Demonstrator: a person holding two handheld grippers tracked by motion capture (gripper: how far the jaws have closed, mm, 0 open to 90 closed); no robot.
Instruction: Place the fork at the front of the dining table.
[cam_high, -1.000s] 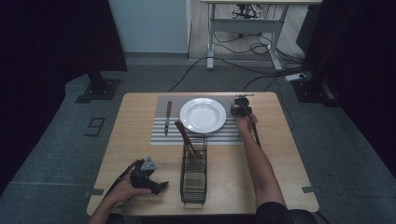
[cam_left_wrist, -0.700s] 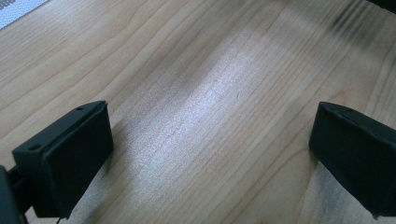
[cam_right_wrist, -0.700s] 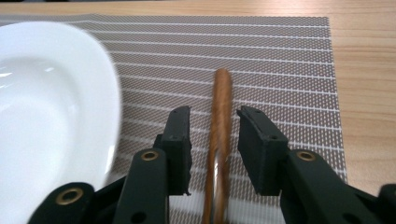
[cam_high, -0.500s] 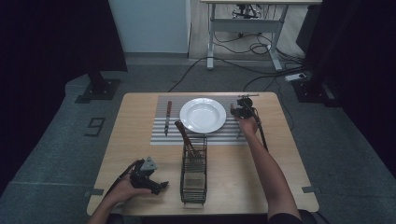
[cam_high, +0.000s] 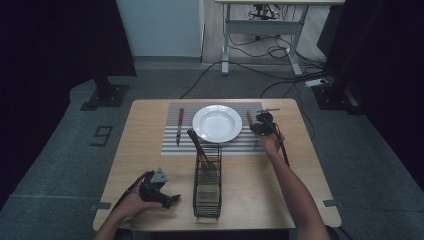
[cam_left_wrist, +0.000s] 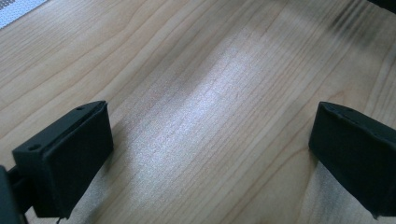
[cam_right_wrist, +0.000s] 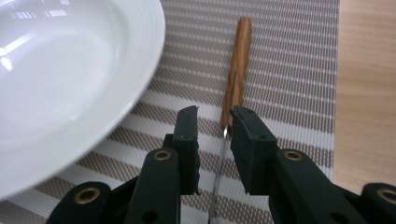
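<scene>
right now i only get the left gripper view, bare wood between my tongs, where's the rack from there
Observer: In the high view the wire rack stands just to the right of the left tongs, apart from them.
Operator: anything in it
Observer: One leaning utensil with a wooden handle sticks out of its far end.
Operator: what's the other hand doing
Observer: The right tongs are over the striped mat, to the right of the plate. Their jaws have just been closing, with the thin metal shaft of a wooden-handled piece between them, and a gap shows beside it.
</scene>
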